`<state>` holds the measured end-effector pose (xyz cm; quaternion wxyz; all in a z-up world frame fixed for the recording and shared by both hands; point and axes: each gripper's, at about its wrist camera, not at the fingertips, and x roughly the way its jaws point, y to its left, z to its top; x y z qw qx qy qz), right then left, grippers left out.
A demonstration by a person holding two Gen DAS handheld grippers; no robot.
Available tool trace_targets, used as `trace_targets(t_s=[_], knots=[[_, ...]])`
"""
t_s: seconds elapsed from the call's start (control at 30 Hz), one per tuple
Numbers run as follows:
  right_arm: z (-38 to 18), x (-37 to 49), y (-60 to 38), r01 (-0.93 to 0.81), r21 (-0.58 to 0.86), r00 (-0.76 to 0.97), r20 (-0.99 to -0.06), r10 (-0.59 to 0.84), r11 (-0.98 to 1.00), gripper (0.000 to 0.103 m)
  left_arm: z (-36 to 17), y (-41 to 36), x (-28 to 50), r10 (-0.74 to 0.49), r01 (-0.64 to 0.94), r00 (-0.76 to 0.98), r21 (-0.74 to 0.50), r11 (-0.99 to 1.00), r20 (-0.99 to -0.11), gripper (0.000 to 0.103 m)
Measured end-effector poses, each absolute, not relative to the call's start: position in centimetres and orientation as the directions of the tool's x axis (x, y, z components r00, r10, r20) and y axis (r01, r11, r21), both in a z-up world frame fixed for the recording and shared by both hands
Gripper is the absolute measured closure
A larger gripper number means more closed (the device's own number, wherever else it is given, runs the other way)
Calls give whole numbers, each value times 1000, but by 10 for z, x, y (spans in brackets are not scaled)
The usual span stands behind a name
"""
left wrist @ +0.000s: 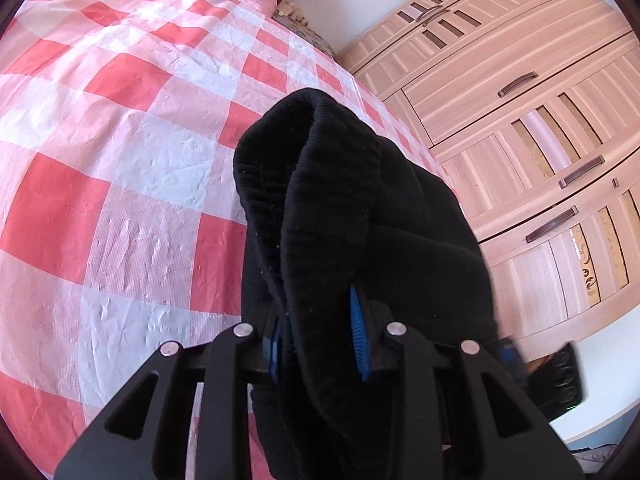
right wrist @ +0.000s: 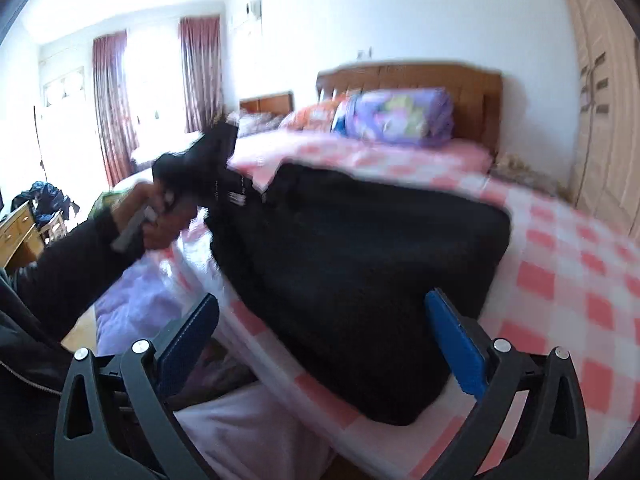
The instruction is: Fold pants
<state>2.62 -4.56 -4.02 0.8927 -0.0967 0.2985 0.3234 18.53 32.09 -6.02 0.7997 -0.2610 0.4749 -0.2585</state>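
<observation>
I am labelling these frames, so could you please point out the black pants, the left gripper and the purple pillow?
black pants [right wrist: 360,264]: right wrist view, middle of the cloth lying on the bed.
left gripper [left wrist: 320,336]: left wrist view, between its blue pads, clamped on cloth.
purple pillow [right wrist: 400,120]: right wrist view, its middle.

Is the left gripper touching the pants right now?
Touching. The left wrist view shows the left gripper with its blue pads clamped on a bunched fold of the black pants.

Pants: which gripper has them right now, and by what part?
The left gripper is shut on the pants, gripping a bunched ribbed band. The right gripper is open, holding nothing.
</observation>
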Motion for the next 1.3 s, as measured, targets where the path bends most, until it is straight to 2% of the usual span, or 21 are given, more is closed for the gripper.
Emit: trace_targets(t_s=[0.07, 0.17, 0.23, 0.33, 0.37, 0.43, 0.47, 0.57, 0.63, 0.67, 0.73, 0.87, 1.0, 1.03, 1.1, 1.2, 1.3], knots=[[-52, 14, -40, -624, -85, 674, -562, 479, 777, 4, -59, 319, 184, -655, 163, 416, -657, 736, -631, 72], [-44, 19, -45, -639, -21, 634, -581, 510, 769, 4, -51, 315, 184, -627, 140, 427, -638, 757, -652, 69], [-42, 22, -52, -652, 26, 611, -574, 545, 758, 4, -39, 313, 180, -575, 100, 461, -605, 790, -676, 61], [-44, 22, -55, -649, 39, 613, -565, 553, 760, 4, 7, 301, 154, -427, 81, 592, -476, 876, -684, 57], [-44, 22, -54, -647, 34, 616, -565, 549, 761, 4, 27, 290, 140, -413, 121, 635, -444, 888, -652, 54], [-47, 20, -52, -645, 30, 622, -561, 546, 764, 4, 52, 265, 116, -491, 247, 649, -450, 858, -580, 32], [-47, 20, -51, -644, 31, 623, -558, 548, 764, 4, 57, 246, 107, -535, 316, 621, -443, 839, -573, 29], [-47, 19, -52, -646, 34, 624, -552, 553, 763, 4, 38, 200, 101, -550, 394, 513, -389, 833, -658, 29], [-47, 18, -53, -650, 32, 624, -548, 557, 759, 4, 4, 184, 109, -498, 377, 450, -347, 858, -741, 31], [-47, 18, -53, -656, 27, 621, -549, 560, 754, 4, -7, 182, 107, -476, 387, 454, -314, 867, -753, 32], [-47, 19, -54, -664, 17, 616, -554, 560, 747, 4, -10, 179, 94, -466, 445, 482, -251, 860, -741, 32], [-32, 20, -58, -671, 54, 590, -565, 576, 740, 4, -13, 183, 86, -465, 472, 478, -229, 852, -745, 32], [-9, 25, -82, -677, 236, 557, -455, 694, 698, 4, -16, 178, 85, -438, 483, 504, -177, 857, -744, 31], [-11, 28, -83, -679, 255, 539, -463, 703, 688, 4, -18, 178, 85, -441, 483, 510, -178, 857, -739, 30], [-29, 36, -77, -680, 281, 472, -540, 697, 677, 4, -19, 179, 83, -450, 487, 516, -183, 854, -729, 30], [-35, 31, -75, -702, 222, 481, -553, 680, 677, 4, -18, 179, 83, -454, 493, 521, -179, 851, -723, 30], [-9, 44, -88, -696, 325, 412, -549, 727, 640, 4, -19, 178, 82, -454, 497, 527, -173, 850, -719, 30]])
